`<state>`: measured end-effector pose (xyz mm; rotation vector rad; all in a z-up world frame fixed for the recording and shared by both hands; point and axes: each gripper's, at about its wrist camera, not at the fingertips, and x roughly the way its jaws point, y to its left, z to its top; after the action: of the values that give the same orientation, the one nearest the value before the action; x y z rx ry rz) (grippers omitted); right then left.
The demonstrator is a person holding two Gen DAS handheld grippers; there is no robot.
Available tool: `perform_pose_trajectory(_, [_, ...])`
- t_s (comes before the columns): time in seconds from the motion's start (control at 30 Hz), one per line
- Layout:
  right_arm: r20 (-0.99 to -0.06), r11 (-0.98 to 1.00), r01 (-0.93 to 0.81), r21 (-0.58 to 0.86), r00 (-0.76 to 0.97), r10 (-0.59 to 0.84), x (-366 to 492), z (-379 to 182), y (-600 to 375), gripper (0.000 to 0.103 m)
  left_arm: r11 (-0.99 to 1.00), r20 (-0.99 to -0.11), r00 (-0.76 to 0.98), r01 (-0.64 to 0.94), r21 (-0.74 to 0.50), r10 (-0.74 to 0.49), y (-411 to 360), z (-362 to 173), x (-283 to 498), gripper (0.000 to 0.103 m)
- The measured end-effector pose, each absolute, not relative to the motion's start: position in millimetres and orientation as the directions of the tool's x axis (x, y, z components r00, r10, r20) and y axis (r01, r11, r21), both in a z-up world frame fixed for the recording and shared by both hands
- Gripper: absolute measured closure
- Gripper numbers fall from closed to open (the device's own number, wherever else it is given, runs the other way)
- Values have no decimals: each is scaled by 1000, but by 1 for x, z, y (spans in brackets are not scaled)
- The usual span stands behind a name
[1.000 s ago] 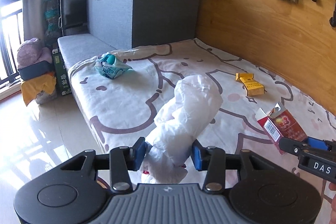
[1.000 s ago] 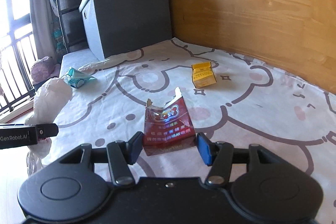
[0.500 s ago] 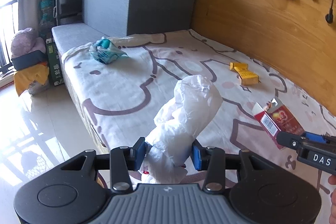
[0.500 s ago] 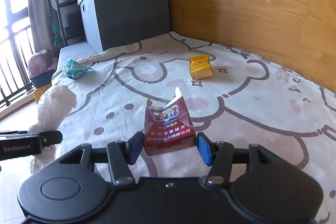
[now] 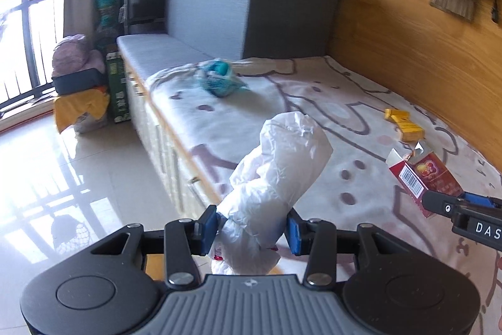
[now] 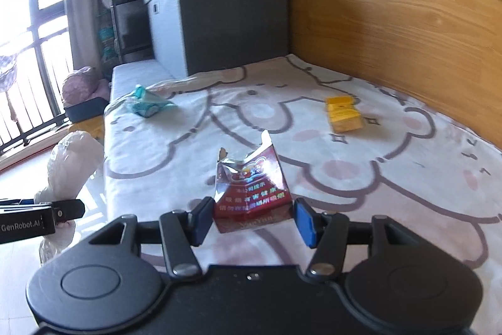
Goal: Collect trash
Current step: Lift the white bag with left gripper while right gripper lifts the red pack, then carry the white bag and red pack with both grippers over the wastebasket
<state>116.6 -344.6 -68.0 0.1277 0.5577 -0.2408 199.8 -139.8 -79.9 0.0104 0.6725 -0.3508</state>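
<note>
the bed [image 6: 392,209], covered by a cartoon-print sheet, fills the right and far part of both views, with a grey storage box [image 6: 226,14] at its far end against the wood-panelled wall [image 6: 392,21] and bare tiled floor [image 5: 62,178] on the left. the white plastic bag [image 5: 276,178] is the largest task item: its bunched neck is clamped between the pads of the left gripper [image 5: 251,228], jaws about half closed on it, and the bag body stands up and away from the fingers, over the near left edge of the bed. the right gripper [image 6: 251,220] holds one torn red cigarette pack [image 6: 251,190] at its lower end, jaws about half closed, torn top pointing away from the fingers. the governing relation: the bag lies to the left of the red pack, and the two grippers are near each other but apart, so the probable next move is to bring the pack leftward to the bag; the bag mouth is not visible, so its facing cannot be stated. count of loose trash on the sheet: one yellow pack [image 6: 343,116], centre right, long axis running near to far, closer to the right gripper; one teal wrapper [image 6: 147,104], far left, closer to the left gripper. total: one bag, two packs, one wrapper, two grippers.
</note>
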Motion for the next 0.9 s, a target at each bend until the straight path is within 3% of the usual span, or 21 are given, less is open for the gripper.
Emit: perform_pose_trajectory(0.9, [-619,1000,0,19,785,11,177,-97,-196,47,979,-654,738,44,-200,-167,19,-121,210,58])
